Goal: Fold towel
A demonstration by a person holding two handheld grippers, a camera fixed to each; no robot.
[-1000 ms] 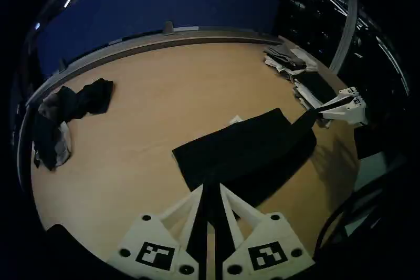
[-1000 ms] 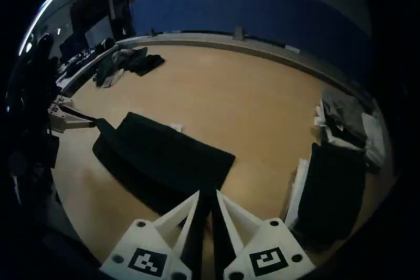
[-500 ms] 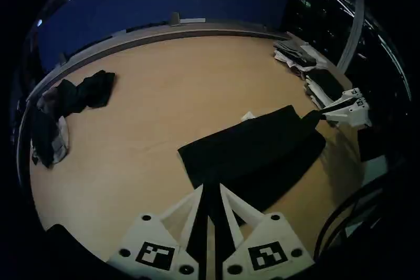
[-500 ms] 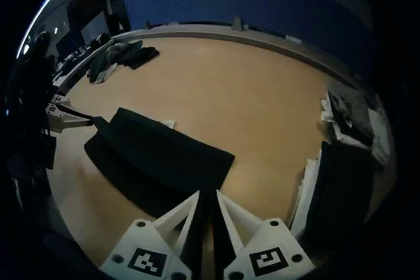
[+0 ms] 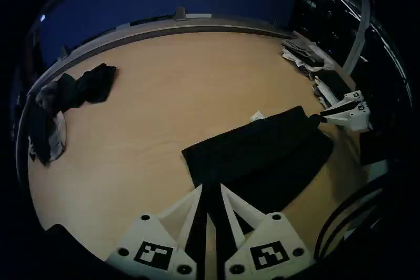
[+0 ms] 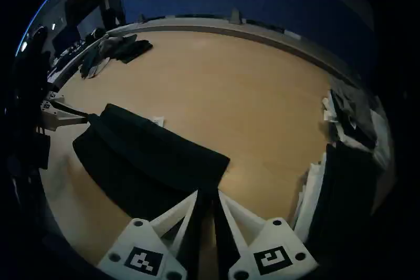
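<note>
A black towel (image 5: 252, 146) hangs stretched over the wooden table (image 5: 157, 101), held up by two corners. In the left gripper view my left gripper (image 5: 210, 192) is shut on the near corner, and my right gripper (image 5: 321, 117) pinches the far right corner. In the right gripper view the towel (image 6: 157, 148) runs from my right gripper (image 6: 208, 194), shut on its near corner, to my left gripper (image 6: 86, 117) at the far left. The towel's lower part sags beneath the taut top edge. A small white tag (image 5: 257, 116) lies just behind it.
A heap of dark clothes (image 5: 58, 101) lies at the table's left edge. Folded towels in a stack (image 6: 341, 175) sit at the right, close to my right gripper. A blue partition (image 5: 157, 1) closes the back of the table.
Both grippers keep their hold on the towel. The towel has drifted slightly right in the left gripper view and left in the right gripper view, with more of it sagging below.
</note>
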